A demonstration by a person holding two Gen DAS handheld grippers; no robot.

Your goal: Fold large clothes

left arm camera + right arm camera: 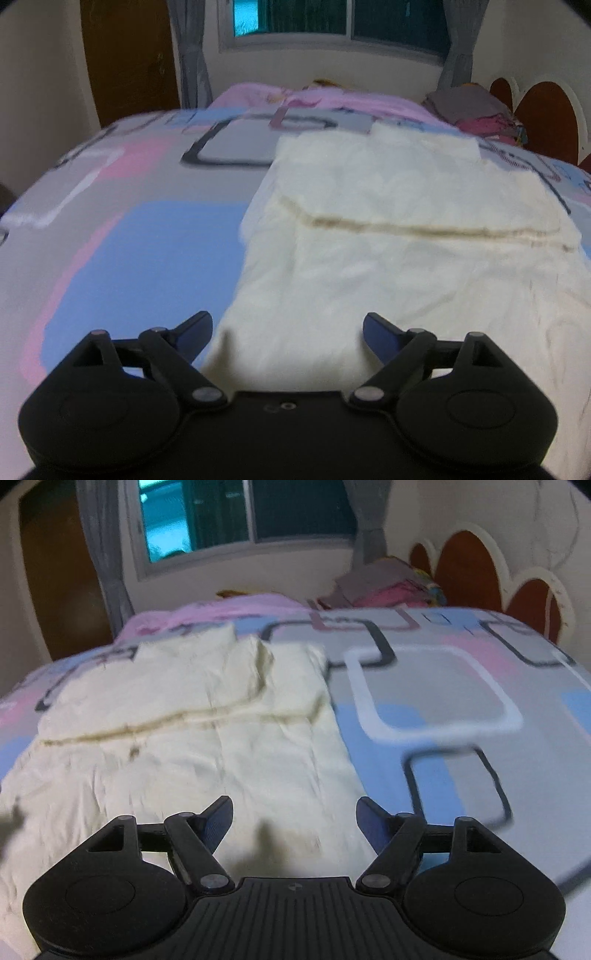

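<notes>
1. Left tongs (288, 332): spread wide, gripping nothing, above the near left edge of the cream garment (399, 236).
2. Right tongs (294, 818): spread too, over its near right edge.
3. Garment: flat on the patterned bed (129, 240), ahead of both tongs.

The left gripper (287, 330) is matte black plastic, with two rounded lobes at its base, angled link arms joined by silver-grey round pins, and short fingers (195, 328) faced in dark blue; its centre plate is smooth, with a small round hole. The right gripper (294, 816) has the same black lobes, each with a faint circular outline, the same silver pins and dark blue fingers (218, 818), but its centre plate is ribbed with fine parallel grooves.
</notes>
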